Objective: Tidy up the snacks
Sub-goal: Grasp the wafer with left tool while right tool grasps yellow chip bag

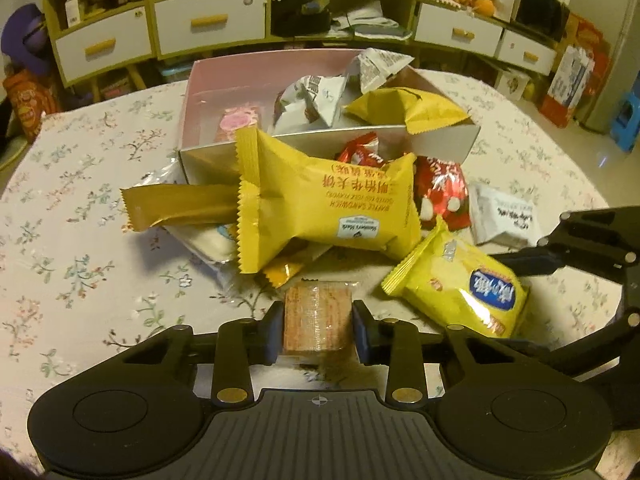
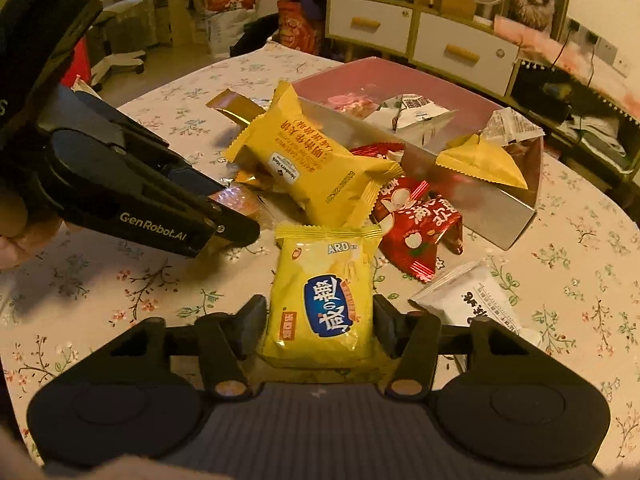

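Floral tablecloth [image 1: 80,240] under wafer [image 1: 318,316] clamped in left gripper [image 1: 316,326].

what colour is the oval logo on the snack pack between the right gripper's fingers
Blue with white characters, on a yellow snack pack; it shows best in the right wrist view.

Right wrist view: your right gripper [image 2: 320,320] brackets the yellow cracker pack [image 2: 322,300], pads at both sides. Your left gripper [image 2: 236,220] enters from the left w/ a clear-wrapped wafer [image 2: 236,202] at its tip. Behind: yellow waffle pack [image 2: 308,168], red packets [image 2: 420,224], white packet [image 2: 468,300], pink-lined box [image 2: 472,196] on floral cloth [image 2: 120,280]
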